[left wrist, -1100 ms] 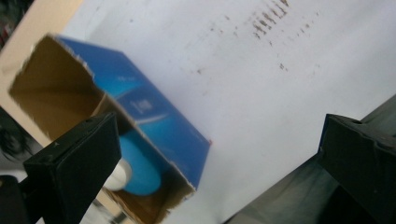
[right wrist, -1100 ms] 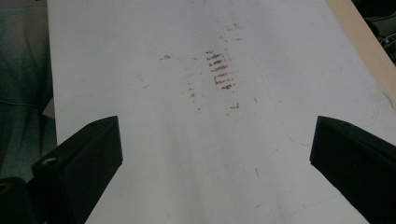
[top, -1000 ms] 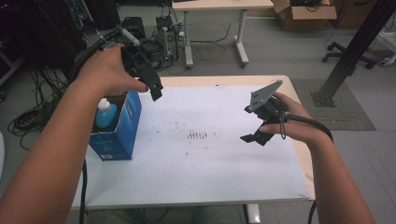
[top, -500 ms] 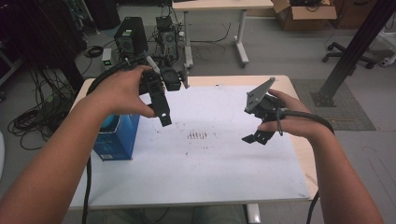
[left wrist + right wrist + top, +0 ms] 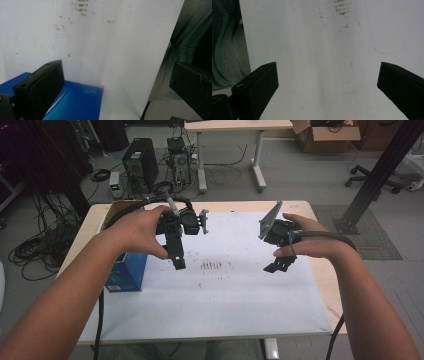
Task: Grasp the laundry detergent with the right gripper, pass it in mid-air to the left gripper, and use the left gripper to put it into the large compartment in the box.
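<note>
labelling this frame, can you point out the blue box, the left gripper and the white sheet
blue box (image 5: 126, 272), high view, on its front side face
left gripper (image 5: 179, 265), high view, at the tip of its jaws
white sheet (image 5: 225, 295), high view, on a bare part near the middle

Our left gripper (image 5: 178, 261) and right gripper (image 5: 276, 266) are black, each with two blocky, flat-faced jaws bearing small round holes near the base. A grey three-cornered plate tops each, and thick black cables trail back along our bare forearms.
</note>
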Motion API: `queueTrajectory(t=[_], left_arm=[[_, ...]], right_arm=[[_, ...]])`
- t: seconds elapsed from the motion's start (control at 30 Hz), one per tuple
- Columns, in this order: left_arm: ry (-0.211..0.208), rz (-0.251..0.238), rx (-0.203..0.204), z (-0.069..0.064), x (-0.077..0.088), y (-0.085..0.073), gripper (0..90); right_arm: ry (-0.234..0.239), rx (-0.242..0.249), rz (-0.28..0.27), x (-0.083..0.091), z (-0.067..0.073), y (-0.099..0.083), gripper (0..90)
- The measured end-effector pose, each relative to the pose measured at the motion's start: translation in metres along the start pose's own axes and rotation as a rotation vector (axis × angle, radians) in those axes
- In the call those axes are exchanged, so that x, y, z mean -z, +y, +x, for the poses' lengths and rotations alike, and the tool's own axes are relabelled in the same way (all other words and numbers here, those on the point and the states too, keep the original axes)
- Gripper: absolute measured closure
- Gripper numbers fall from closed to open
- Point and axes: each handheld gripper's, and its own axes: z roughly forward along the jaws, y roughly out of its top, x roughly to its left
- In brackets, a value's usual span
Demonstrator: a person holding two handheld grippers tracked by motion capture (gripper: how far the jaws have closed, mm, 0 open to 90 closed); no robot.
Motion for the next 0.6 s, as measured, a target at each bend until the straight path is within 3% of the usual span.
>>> queueTrajectory(t=[0.23, 0.6], left_arm=[[-0.02, -0.001, -0.013, 0.008, -0.007, 0.0, 0.2], [-0.034, -0.004, -0.028, 0.015, -0.009, 0.002, 0.2]], right_arm=[[0.012, -0.019, 0.032, -0.001, -0.005, -0.007, 3.6], [0.025, -0.003, 0.074, -0.001, -0.007, -0.006, 3.8]])
